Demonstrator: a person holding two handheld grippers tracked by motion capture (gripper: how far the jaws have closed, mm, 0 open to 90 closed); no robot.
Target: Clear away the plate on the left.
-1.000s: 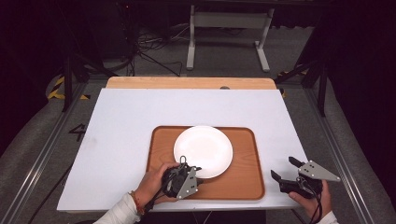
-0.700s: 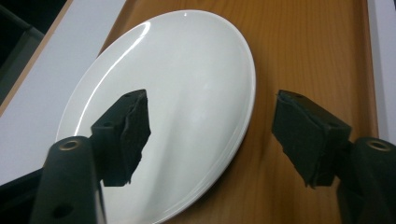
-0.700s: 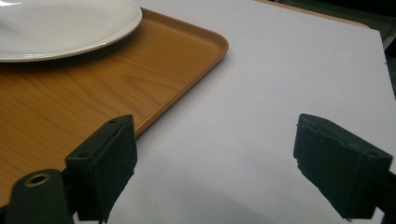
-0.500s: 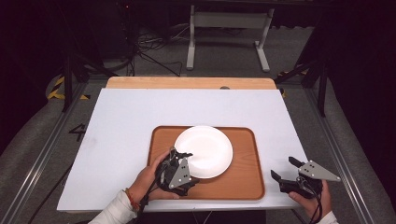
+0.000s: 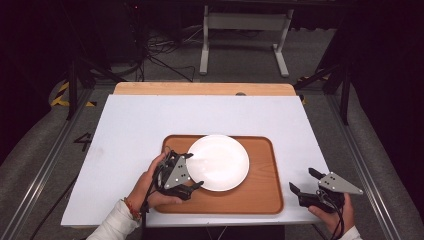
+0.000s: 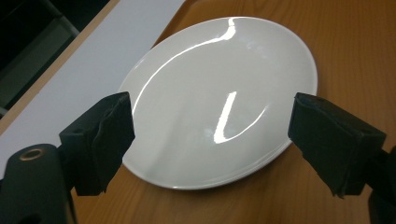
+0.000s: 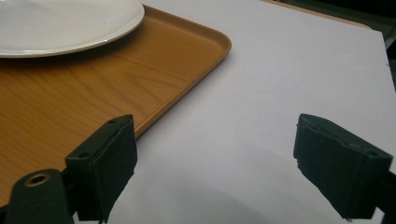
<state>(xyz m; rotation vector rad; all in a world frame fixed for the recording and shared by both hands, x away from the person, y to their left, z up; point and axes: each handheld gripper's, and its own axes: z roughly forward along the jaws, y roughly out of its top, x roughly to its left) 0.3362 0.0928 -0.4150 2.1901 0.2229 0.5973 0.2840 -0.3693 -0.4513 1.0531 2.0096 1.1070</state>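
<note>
The white plate (image 5: pixel 218 162) on the wooden tray (image 5: pixel 265 195) sits between my left gripper's (image 5: pixel 189 172) spread jaws, my right gripper (image 5: pixel 303 181) gaping empty.

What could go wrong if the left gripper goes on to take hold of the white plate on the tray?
1. The plate looks glossy and lies flat on the tray, so the open left gripper might slip off its thin rim.
2. A push could slide the plate across the smooth tray.
3. The right gripper, open over the table, gives no support.

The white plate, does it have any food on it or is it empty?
Empty. The white plate on the tray shows only bare glossy surface with light reflections.
</note>
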